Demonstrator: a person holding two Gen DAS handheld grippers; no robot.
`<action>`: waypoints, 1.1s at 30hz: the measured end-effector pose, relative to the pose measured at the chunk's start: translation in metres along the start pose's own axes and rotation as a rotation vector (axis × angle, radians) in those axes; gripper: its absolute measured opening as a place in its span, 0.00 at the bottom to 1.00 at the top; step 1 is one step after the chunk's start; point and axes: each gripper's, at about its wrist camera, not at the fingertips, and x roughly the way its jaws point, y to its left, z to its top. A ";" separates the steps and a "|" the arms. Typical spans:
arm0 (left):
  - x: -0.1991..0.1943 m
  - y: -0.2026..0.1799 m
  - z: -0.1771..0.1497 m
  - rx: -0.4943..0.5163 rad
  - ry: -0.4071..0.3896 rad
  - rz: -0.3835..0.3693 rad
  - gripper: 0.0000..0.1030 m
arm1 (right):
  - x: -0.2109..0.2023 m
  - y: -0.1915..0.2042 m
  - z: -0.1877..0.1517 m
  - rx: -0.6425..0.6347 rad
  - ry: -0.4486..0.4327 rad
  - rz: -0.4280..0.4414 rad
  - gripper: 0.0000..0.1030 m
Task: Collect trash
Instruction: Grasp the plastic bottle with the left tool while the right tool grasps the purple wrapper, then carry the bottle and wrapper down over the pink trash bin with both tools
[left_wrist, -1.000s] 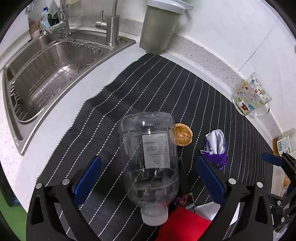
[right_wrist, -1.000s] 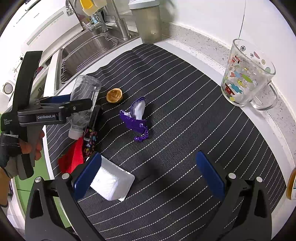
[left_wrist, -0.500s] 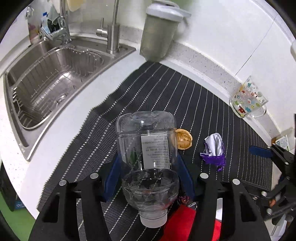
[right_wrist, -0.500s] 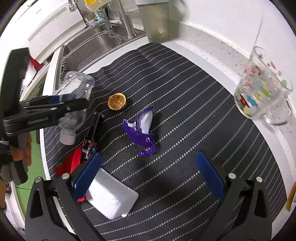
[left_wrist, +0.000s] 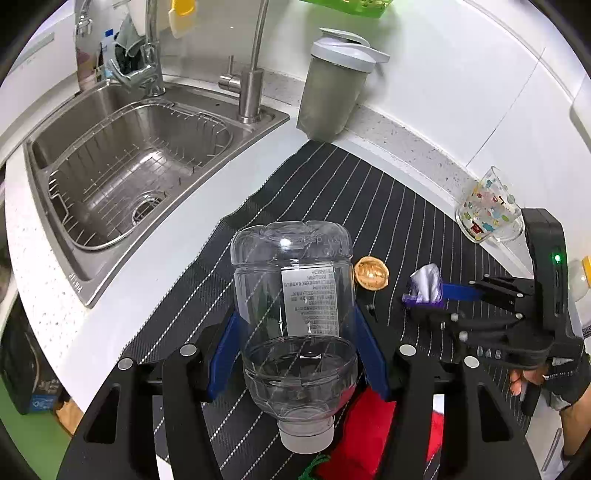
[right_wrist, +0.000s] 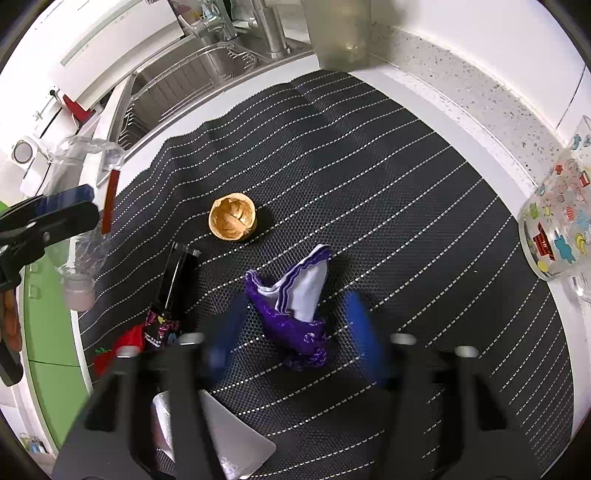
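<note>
sink (left_wrist: 110, 177): steel, w/ wire basket inside, left of the striped mat (left_wrist: 369, 206); not part of the job.
bottle (left_wrist: 295, 295): clear plastic, empty, white label, cap end toward the camera. It hangs over the mat's left-front part, off the surface as far as I can judge.
bottle handling: probably very light, thin wall, it dents if squeezed hard; smooth, so it can slip. The mid-body hold, just under the label, looks good.
left gripper (left_wrist: 295, 354): blue pads pinch the bottle on both sides of the body.
walnut shell (right_wrist: 232, 218): half shell, tan, open side up, near the mat's centre. Stiff but brittle, I think; take it across the rim.
wrapper (right_wrist: 295, 306): crumpled, purple outside, white inside, on the mat just right and front of the shell. Soft, nearly no weight, it will crush flat; best grip is at the thick purple fold, low.
right gripper (right_wrist: 295, 321): jaws closing now, wrapper is between them; blurred, pads seem not yet pressing.
glass mug (right_wrist: 557, 229): printed, by the mat's right edge, fragile, keep away.
</note>
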 end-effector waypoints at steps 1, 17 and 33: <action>-0.001 0.000 -0.001 -0.002 -0.001 0.001 0.56 | -0.002 0.001 0.000 -0.007 -0.005 0.001 0.26; -0.093 0.006 -0.075 -0.123 -0.096 0.083 0.56 | -0.094 0.092 -0.026 -0.266 -0.127 0.101 0.14; -0.221 0.116 -0.269 -0.461 -0.142 0.317 0.56 | -0.072 0.338 -0.108 -0.618 -0.052 0.343 0.14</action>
